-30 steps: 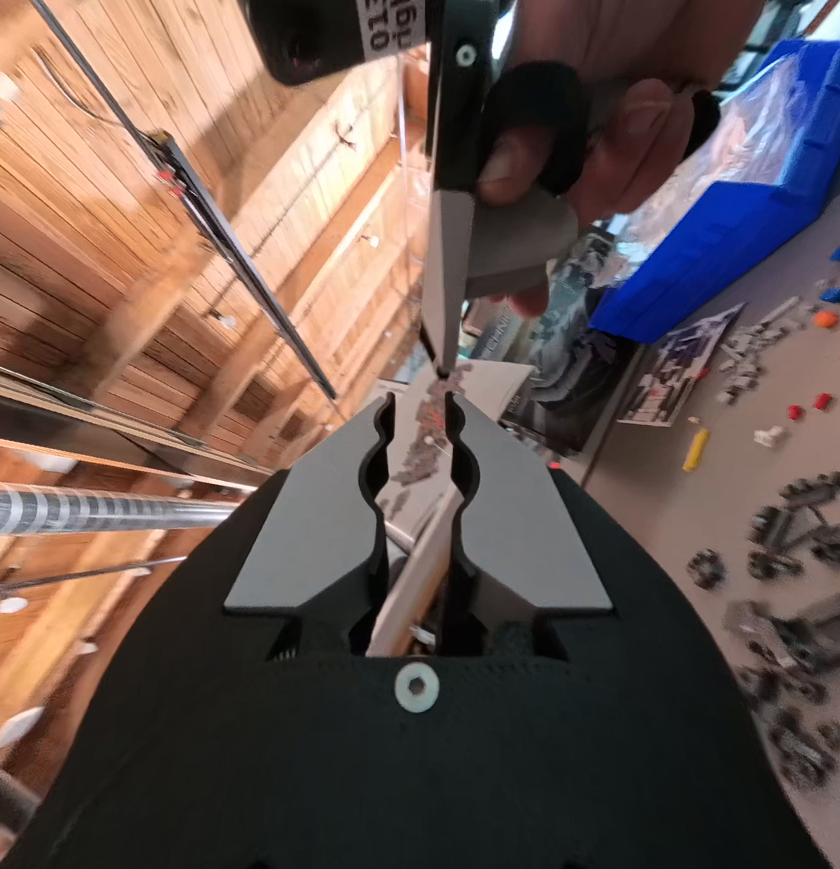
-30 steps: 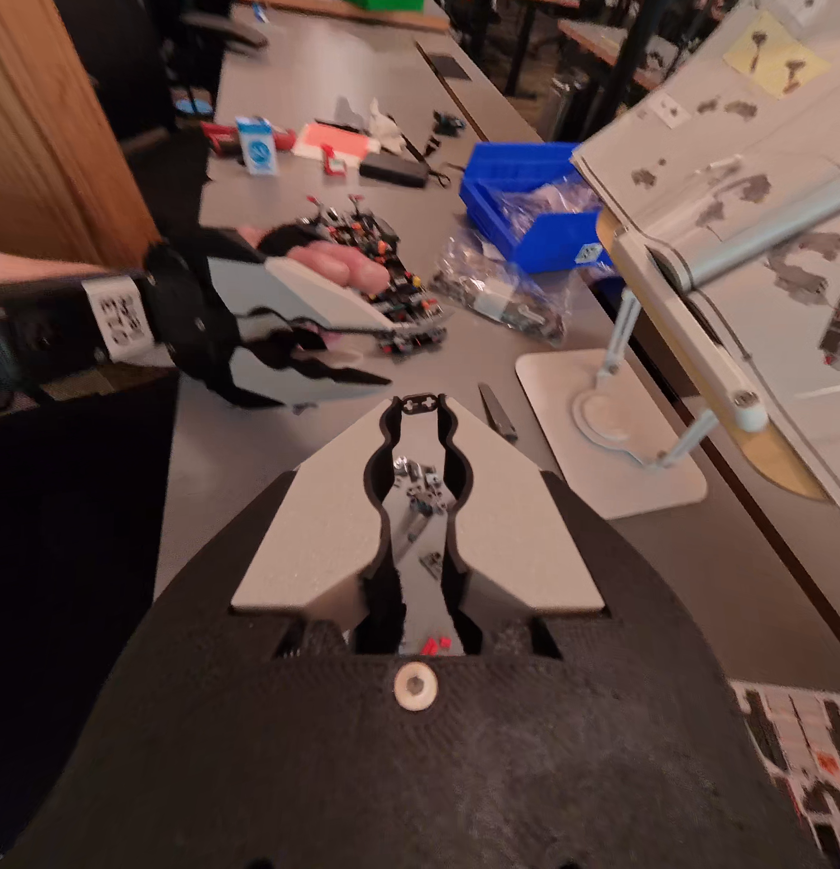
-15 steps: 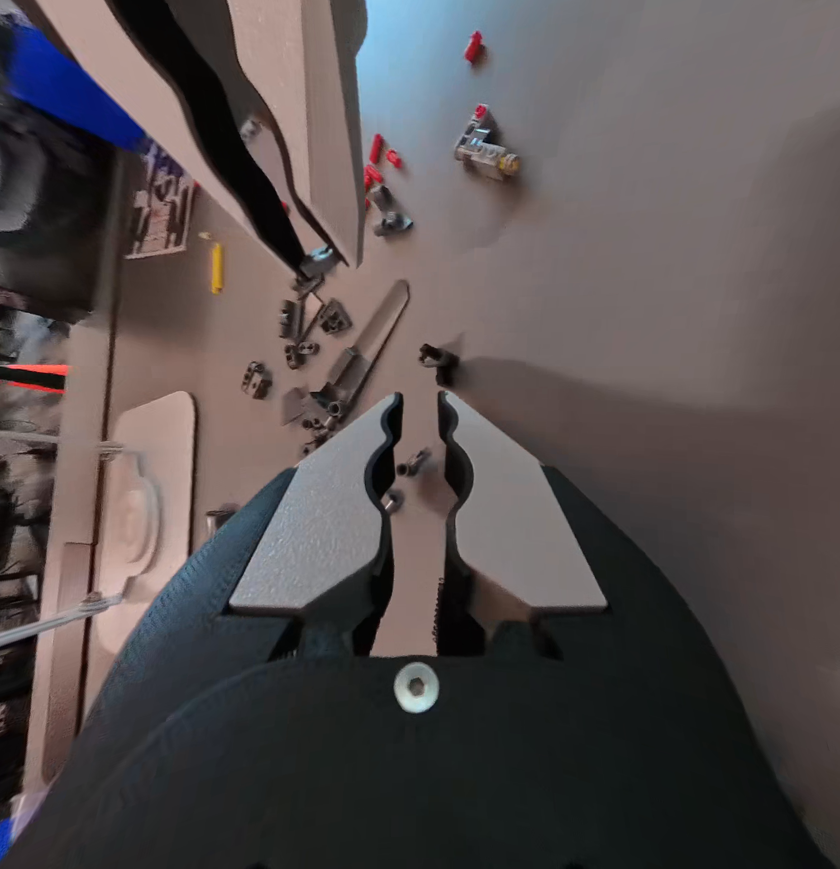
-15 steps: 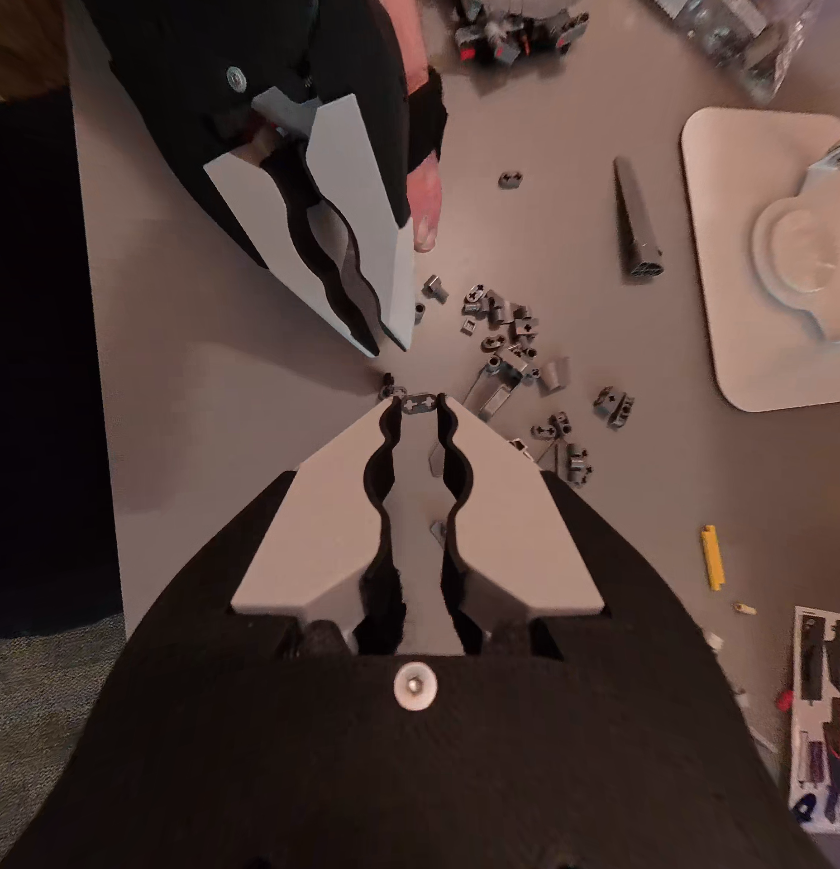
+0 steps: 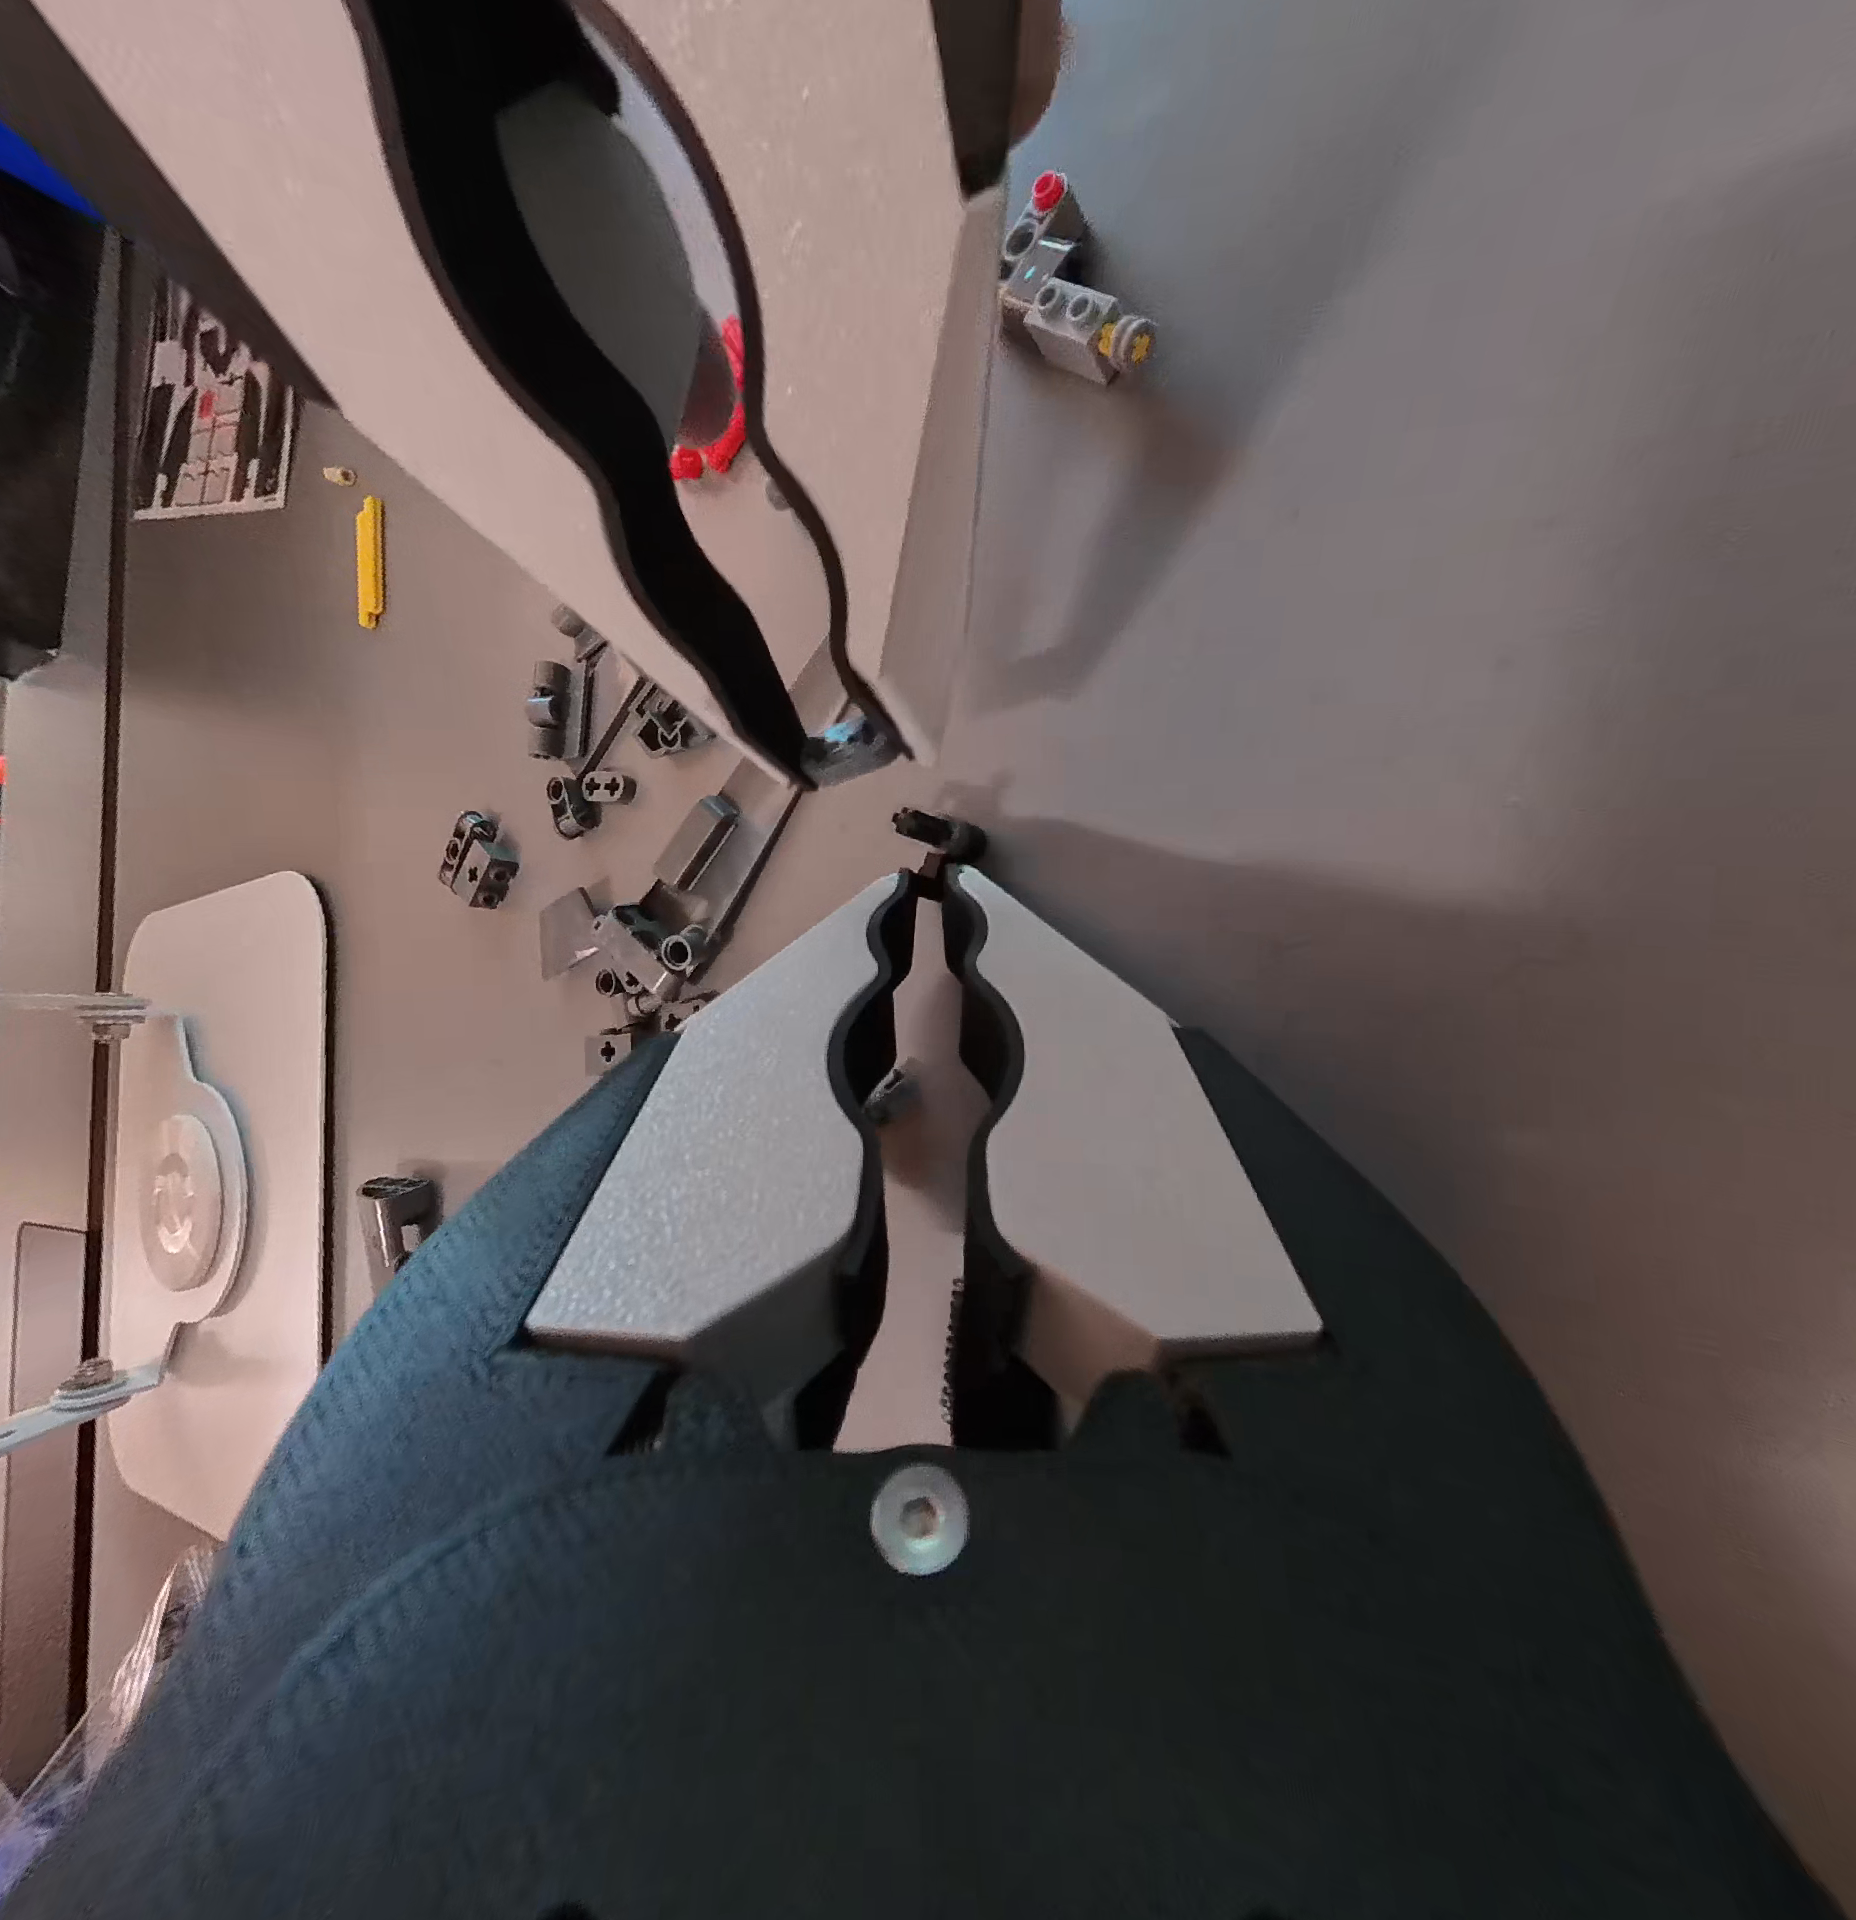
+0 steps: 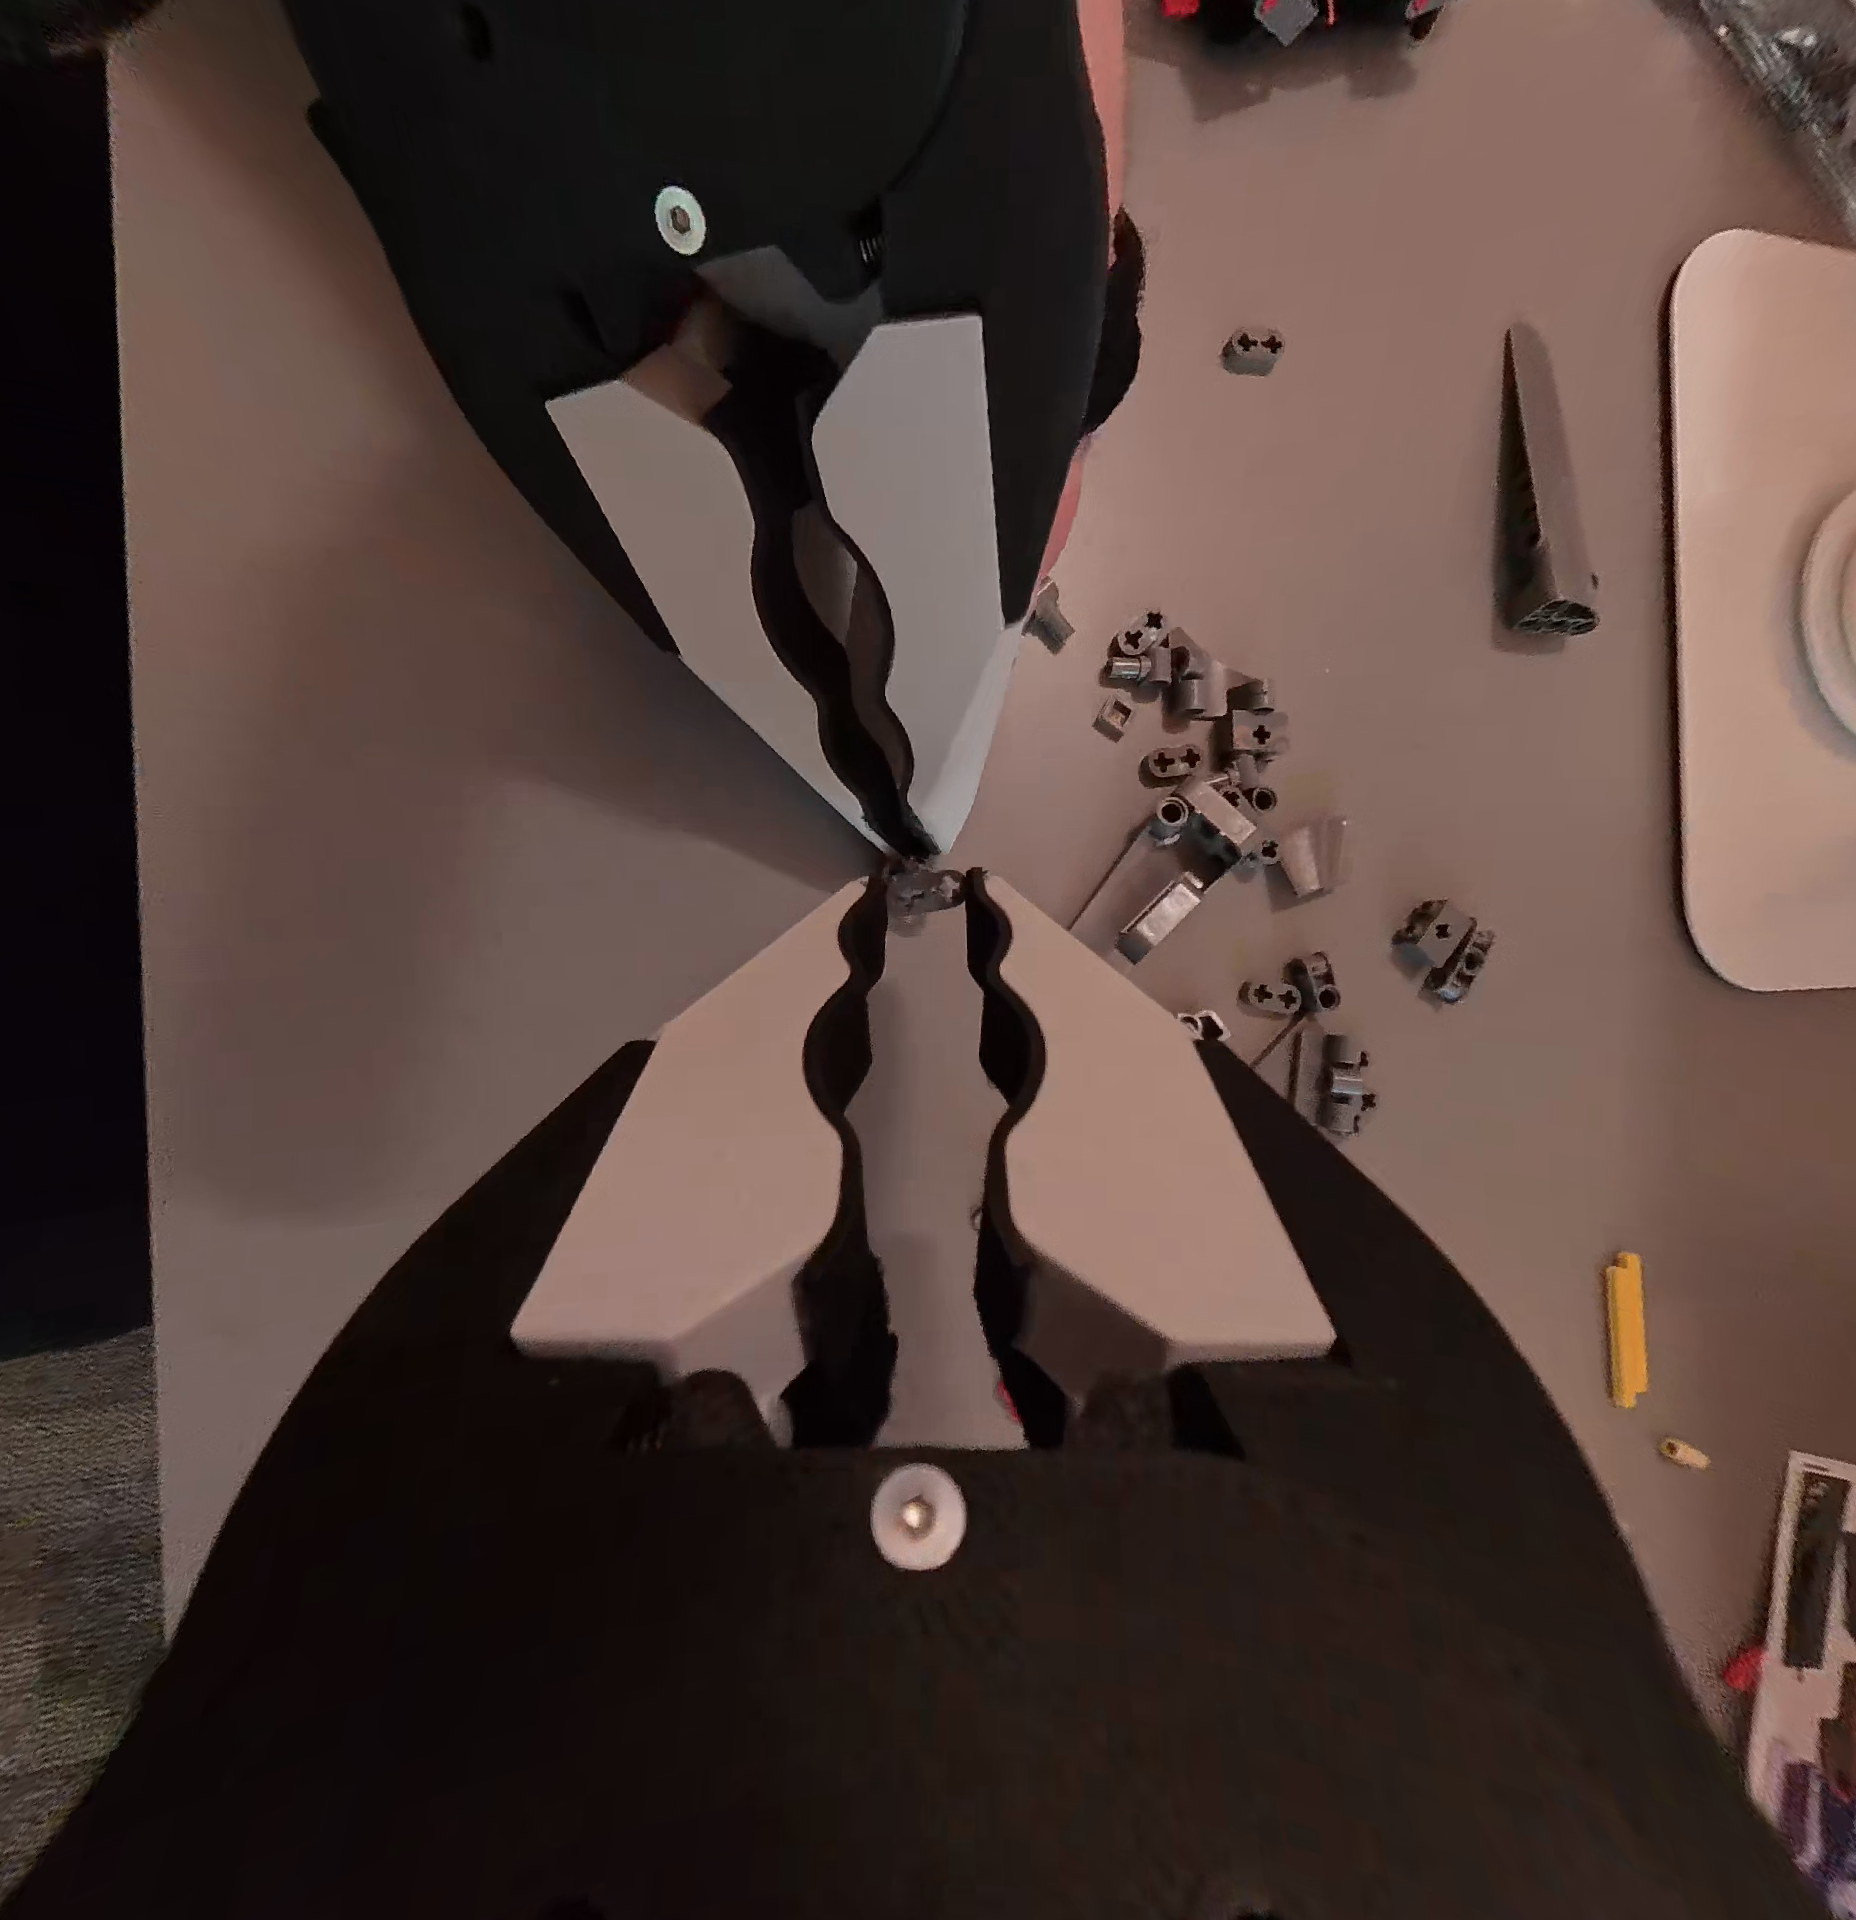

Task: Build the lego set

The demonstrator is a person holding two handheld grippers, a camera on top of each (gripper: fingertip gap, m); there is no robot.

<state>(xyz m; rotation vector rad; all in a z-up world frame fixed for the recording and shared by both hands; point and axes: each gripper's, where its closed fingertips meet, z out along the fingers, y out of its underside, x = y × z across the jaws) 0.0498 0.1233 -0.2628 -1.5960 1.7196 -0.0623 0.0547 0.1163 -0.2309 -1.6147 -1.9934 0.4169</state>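
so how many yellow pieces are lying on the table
2 that I can see: a long yellow bar near the table's right side, and a tiny yellowish peg just below it, beside the printed sheet. The grippers may hide others.

Each camera sits on its own gripper and looks forward along the fingers, steeply down and from close, onto a grey table [image 6: 488, 935]. The two views face each other: the left wrist view has the right gripper [image 5: 846, 753] coming in from its upper left, and the right wrist view has the left gripper [image 6: 919, 847] coming down from the top. Both share the scattered grey building-toy pieces [image 6: 1215, 748] [image 5: 591, 790], the yellow bar [image 6: 1626, 1330] [image 5: 368, 561] and the white stand base [image 6: 1776, 623] [image 5: 217, 1143].
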